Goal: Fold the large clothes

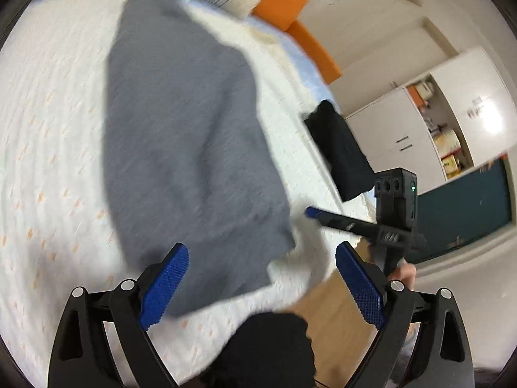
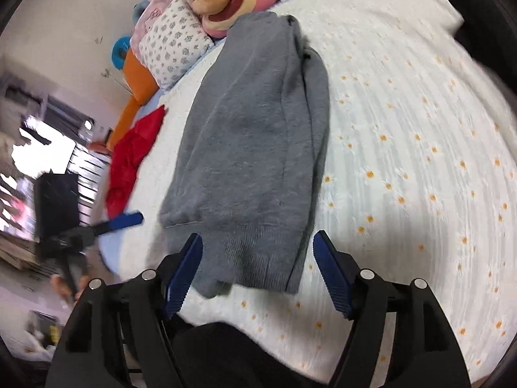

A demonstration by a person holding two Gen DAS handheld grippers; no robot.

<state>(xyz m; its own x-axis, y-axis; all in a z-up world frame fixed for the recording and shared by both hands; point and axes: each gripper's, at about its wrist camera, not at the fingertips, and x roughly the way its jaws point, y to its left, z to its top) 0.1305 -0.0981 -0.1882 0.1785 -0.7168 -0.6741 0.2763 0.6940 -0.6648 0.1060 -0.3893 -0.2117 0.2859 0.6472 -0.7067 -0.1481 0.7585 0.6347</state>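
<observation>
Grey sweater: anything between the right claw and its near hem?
Nothing visible. The right claw stands open just over the hem of the grey sweater, which lies on the bedspread; the red garment lies off to the side.

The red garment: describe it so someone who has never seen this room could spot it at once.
Start from the bed with the white daisy-print cover. A long grey sweater lies folded down its middle. The red garment sits crumpled at the bed's edge beside that sweater, below the floral pillow. It is the only bright red cloth there, and it is bunched, not flat.
</observation>
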